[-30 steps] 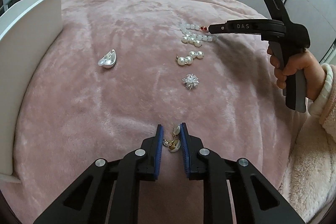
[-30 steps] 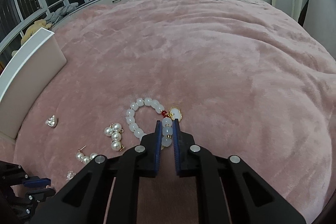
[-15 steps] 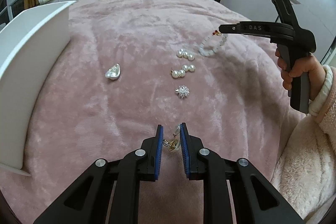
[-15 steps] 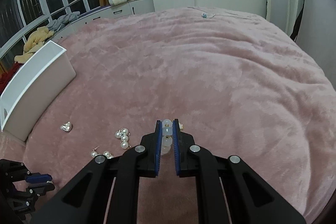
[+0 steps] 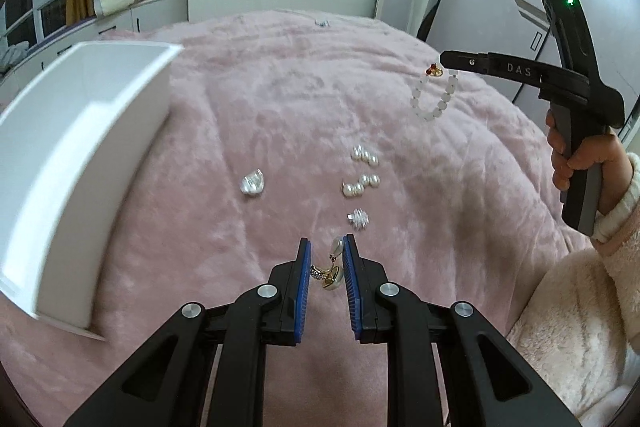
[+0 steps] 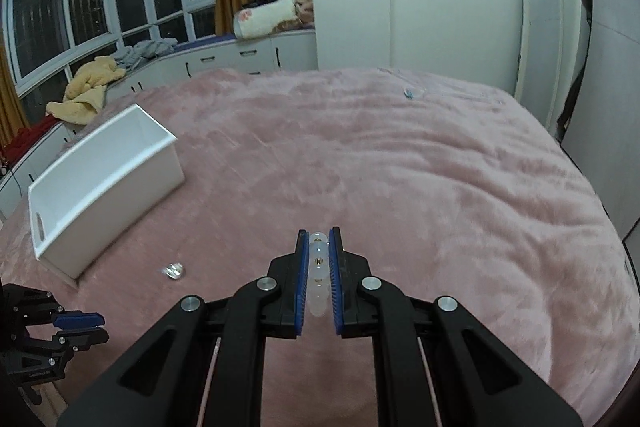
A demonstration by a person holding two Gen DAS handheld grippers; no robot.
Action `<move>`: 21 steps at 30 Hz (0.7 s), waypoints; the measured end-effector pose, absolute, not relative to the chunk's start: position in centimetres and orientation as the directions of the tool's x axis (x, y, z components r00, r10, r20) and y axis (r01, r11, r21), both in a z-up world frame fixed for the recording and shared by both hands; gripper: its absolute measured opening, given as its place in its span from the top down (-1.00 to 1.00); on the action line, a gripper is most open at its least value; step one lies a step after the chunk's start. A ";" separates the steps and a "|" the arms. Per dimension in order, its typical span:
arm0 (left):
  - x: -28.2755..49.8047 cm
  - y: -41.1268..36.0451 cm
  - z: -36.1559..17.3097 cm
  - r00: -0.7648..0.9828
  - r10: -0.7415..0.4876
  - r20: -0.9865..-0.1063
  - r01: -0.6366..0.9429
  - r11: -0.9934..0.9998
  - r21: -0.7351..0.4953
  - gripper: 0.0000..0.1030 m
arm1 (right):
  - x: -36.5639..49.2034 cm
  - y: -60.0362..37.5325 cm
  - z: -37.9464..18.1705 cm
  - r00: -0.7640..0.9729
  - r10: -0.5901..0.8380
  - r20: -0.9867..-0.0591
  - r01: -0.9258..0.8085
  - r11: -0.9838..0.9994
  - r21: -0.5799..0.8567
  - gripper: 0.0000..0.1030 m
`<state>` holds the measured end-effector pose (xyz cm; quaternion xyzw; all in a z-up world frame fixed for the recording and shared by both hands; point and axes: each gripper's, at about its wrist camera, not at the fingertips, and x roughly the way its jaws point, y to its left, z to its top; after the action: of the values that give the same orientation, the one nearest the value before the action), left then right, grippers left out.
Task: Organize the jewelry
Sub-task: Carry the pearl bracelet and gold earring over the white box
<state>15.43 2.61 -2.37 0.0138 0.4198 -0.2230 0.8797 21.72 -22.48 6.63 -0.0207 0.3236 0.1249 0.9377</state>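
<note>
Two pieces of jewelry are off the bed in your grip: your left gripper (image 5: 326,259) has its jaws closed on a gold-and-pearl earring (image 5: 330,269), a pale drop on a small gold setting, held above the pink blanket (image 5: 240,115). Just beyond the jaws a spiky silver stud (image 5: 359,218) lies on the blanket, then two clusters of pearl earrings (image 5: 362,184), with a shiny silver piece (image 5: 252,183) off to their left. Your right gripper (image 6: 319,259) is clamped on a bead bracelet (image 5: 434,97) of milky white beads with a red bead and gold charm at the jaws; its loop hangs free in the air. Farther left, the white box (image 5: 72,147) stands open on the bed.
</note>
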 end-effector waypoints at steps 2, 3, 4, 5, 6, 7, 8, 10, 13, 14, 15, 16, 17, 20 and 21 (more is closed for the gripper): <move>15.5 3.2 -1.5 0.564 -0.375 -0.736 0.398 0.904 -0.155 0.60 | 21.6 -21.7 7.6 0.768 0.232 -0.597 -0.262 0.964 0.037 0.79; 15.5 3.6 -1.0 0.571 -0.373 -0.731 0.393 0.906 -0.155 0.60 | 21.6 -21.3 8.0 0.771 0.236 -0.591 -0.268 0.963 0.034 0.79; 15.5 3.9 -0.6 0.577 -0.371 -0.727 0.388 0.908 -0.156 0.60 | 21.5 -20.8 8.5 0.774 0.244 -0.584 -0.277 0.960 0.033 0.79; 15.6 4.4 0.0 0.585 -0.369 -0.722 0.381 0.911 -0.157 0.59 | 21.6 -20.5 8.8 0.776 0.250 -0.579 -0.284 0.958 0.032 0.79; 15.7 4.7 0.4 0.589 -0.367 -0.720 0.377 0.913 -0.156 0.59 | 21.6 -20.1 9.2 0.778 0.255 -0.574 -0.291 0.956 0.029 0.79; 15.8 5.0 0.7 0.602 -0.371 -0.707 0.378 0.913 -0.156 0.59 | 21.6 -19.6 9.6 0.780 0.261 -0.569 -0.301 0.953 0.026 0.79; 16.0 5.4 1.2 0.611 -0.362 -0.704 0.372 0.916 -0.148 0.59 | 21.7 -19.2 10.0 0.781 0.268 -0.565 -0.309 0.951 0.025 0.79; 16.2 6.1 2.0 0.624 -0.356 -0.695 0.366 0.920 -0.143 0.59 | 21.9 -18.1 10.8 0.783 0.284 -0.553 -0.326 0.945 0.024 0.79; 16.5 7.3 2.9 0.641 -0.342 -0.687 0.353 0.926 -0.131 0.59 | 22.2 -16.5 12.2 0.785 0.308 -0.537 -0.352 0.936 0.022 0.79; 16.7 7.7 3.2 0.647 -0.334 -0.685 0.348 0.929 -0.124 0.59 | 22.3 -15.9 12.6 0.785 0.315 -0.533 -0.362 0.932 0.019 0.79; 17.0 8.4 3.6 0.654 -0.324 -0.683 0.339 0.933 -0.119 0.59 | 22.4 -15.3 13.0 0.786 0.322 -0.528 -0.370 0.929 0.015 0.79; 17.2 8.9 3.9 0.659 -0.319 -0.681 0.332 0.936 -0.117 0.59 | 22.6 -14.6 13.5 0.785 0.332 -0.523 -0.382 0.924 0.013 0.79; 17.3 9.5 4.1 0.664 -0.312 -0.680 0.325 0.939 -0.114 0.59 | 22.7 -13.9 13.8 0.783 0.340 -0.521 -0.392 0.920 0.011 0.79; 17.8 11.5 4.9 0.674 -0.285 -0.682 0.297 0.949 -0.104 0.59 | 23.2 -11.9 14.7 0.778 0.363 -0.513 -0.422 0.907 0.002 0.79; 18.0 12.4 5.3 0.679 -0.276 -0.680 0.284 0.953 -0.104 0.59 | 23.4 -11.3 14.9 0.776 0.369 -0.512 -0.430 0.903 -0.001 0.79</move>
<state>18.05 12.35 5.28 0.0049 0.3703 -0.1528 0.9163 23.38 -11.28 14.93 -0.0592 0.2586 0.2125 0.9405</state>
